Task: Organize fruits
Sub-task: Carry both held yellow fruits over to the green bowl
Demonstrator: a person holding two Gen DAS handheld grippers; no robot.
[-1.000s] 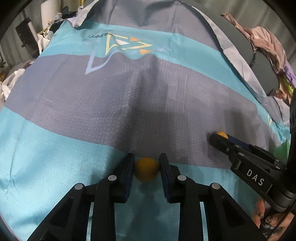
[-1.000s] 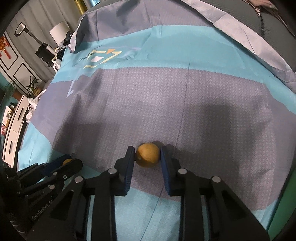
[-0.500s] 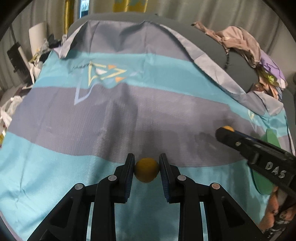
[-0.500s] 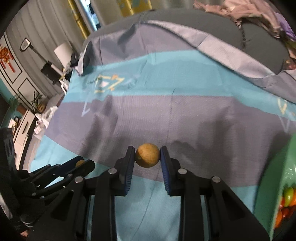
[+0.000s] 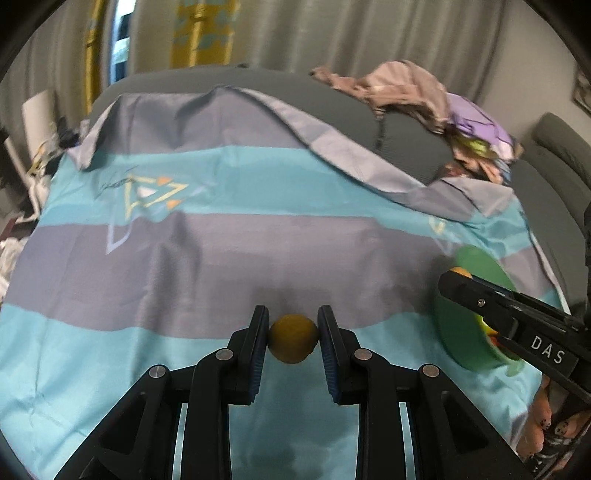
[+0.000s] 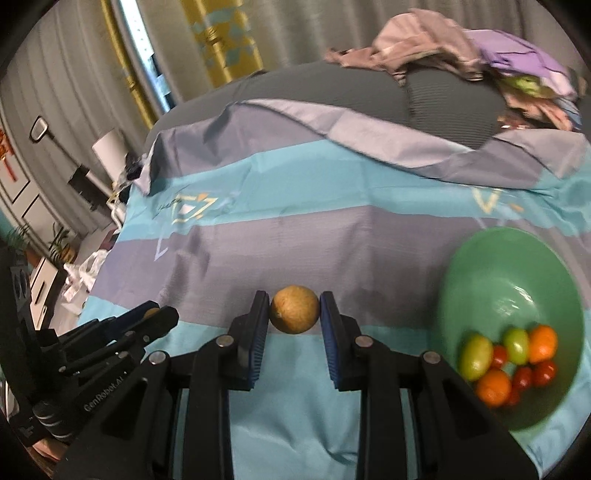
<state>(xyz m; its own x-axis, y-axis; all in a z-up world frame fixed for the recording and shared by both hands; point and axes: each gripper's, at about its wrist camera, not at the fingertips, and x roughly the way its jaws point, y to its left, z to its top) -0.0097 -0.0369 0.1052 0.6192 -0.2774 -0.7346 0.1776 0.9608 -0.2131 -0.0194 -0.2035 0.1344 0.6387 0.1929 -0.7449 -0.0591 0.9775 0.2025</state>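
I see a home: a big grey couch (image 5: 388,122) with a striped sheet (image 5: 229,236), messy clothes (image 6: 472,55), and curtains (image 5: 332,33).

yellow fruit (image 5: 293,338) and tan fruit (image 6: 294,309), each between jaws

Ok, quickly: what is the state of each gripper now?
Left gripper: shut on a yellow fruit.
Right gripper: shut on a brownish round fruit.
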